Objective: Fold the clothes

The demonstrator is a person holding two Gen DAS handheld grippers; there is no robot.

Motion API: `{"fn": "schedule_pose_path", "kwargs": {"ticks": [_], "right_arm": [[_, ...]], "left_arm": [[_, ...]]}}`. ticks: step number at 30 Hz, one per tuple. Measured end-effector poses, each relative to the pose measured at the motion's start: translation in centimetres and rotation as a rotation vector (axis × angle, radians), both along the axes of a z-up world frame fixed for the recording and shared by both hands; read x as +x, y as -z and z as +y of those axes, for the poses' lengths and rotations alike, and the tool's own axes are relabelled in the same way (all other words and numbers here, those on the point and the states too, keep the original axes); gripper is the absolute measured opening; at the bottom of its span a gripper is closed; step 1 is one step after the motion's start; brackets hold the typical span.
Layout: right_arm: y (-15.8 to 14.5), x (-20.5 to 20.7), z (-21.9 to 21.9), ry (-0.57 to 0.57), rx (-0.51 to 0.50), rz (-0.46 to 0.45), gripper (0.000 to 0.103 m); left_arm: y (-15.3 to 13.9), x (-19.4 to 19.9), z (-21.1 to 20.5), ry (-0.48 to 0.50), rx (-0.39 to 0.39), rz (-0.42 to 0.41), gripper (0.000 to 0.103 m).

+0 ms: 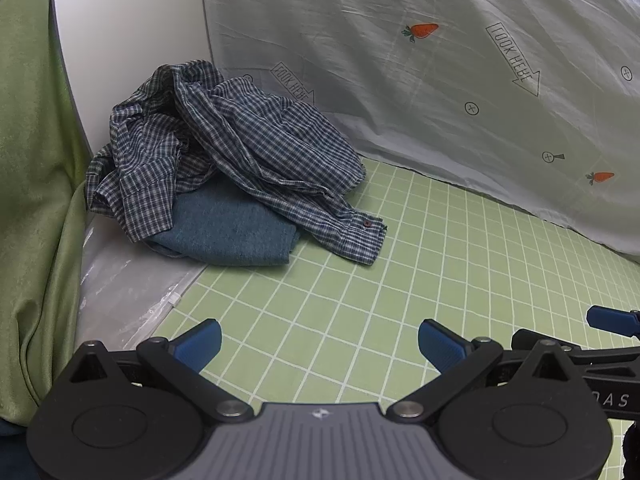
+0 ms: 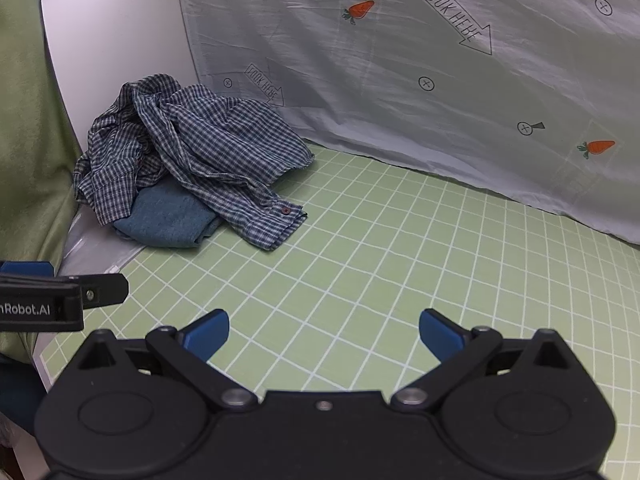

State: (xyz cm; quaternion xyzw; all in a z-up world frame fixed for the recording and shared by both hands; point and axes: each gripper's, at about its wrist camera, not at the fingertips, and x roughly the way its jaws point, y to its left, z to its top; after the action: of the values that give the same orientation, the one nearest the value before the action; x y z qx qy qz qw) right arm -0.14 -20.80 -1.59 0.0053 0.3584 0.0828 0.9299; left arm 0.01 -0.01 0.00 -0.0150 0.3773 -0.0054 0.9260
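A crumpled blue-and-white checked shirt [image 1: 224, 148] lies heaped at the far left of the green grid mat [image 1: 360, 288], on top of a folded teal garment [image 1: 228, 232]. One buttoned cuff [image 1: 362, 236] trails onto the mat. The same shirt [image 2: 188, 148] and teal garment [image 2: 168, 216] show in the right wrist view. My left gripper [image 1: 320, 344] is open and empty, well short of the pile. My right gripper [image 2: 324, 334] is open and empty too, beside the left one; its blue fingertip [image 1: 608, 320] shows at the left view's right edge.
A pale sheet with carrot prints [image 1: 440, 60] hangs along the back. A white panel [image 1: 128, 40] and a green curtain [image 1: 32, 160] stand at the left. A clear plastic bag [image 1: 124, 288] lies beside the mat's left edge.
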Motion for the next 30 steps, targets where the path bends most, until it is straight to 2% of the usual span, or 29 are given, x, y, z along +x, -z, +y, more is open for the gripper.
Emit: {"fn": "schedule_pose_path", "kwargs": {"ticks": [30], "right_arm": [[0.2,0.1,-0.16,-0.001,-0.006,0.008,0.102]], "left_arm": [[-0.28,0.34,-0.19,0.0,0.004,0.01,0.103]]}}
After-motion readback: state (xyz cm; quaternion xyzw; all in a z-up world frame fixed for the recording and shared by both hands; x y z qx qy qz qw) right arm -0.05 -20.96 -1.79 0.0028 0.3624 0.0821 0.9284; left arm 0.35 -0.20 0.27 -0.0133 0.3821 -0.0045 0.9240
